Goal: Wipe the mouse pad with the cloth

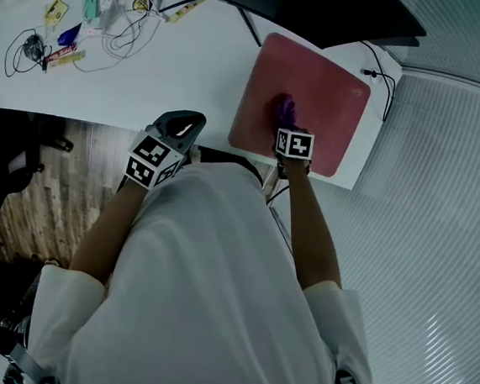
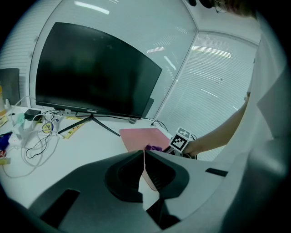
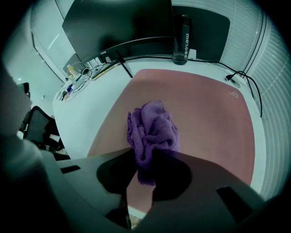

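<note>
Wiping judged underway: purple cloth [image 3: 152, 129] clamped in R gripper [image 3: 145, 159], pressed on mouse pad [image 3: 204, 104] near its front edge. L gripper [image 2: 143, 159] jaws together, nothing held, by desk [image 1: 193, 64] front edge. Area already wiped unclear; far half probably left.

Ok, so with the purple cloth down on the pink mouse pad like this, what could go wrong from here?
The right tool pinches only a fold of the bunched cloth, so it may slip free mid-stroke. The left tool is shut and off the mouse pad, so nothing pins the pad; it could slide toward the desk edge. A far stroke might snag the cable by the pad's corner.
</note>
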The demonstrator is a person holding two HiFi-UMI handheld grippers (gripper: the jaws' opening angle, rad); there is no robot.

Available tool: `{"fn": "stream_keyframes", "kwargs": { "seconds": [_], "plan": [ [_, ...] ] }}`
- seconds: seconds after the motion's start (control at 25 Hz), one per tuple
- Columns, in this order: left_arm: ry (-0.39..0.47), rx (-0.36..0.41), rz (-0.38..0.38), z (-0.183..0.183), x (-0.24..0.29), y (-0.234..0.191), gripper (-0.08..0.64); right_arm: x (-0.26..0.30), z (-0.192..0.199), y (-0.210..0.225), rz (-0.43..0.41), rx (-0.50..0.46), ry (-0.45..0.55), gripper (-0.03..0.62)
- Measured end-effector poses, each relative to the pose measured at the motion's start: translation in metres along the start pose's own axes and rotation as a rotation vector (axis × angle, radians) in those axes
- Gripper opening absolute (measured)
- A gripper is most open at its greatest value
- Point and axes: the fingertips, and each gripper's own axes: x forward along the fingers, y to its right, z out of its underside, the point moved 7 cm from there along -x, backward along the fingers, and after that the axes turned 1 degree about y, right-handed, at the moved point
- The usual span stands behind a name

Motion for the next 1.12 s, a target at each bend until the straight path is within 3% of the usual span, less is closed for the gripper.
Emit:
{"fn": "stream_keyframes", "kwargs": {
  "seconds": [1.12],
  "plan": [
    [-0.001,-0.037,-0.001,0.011,-0.029,-0.046,0.023,0.019,-0.032,-0.088,-0.067,-0.082,-0.02,0.098]
  ]
}}
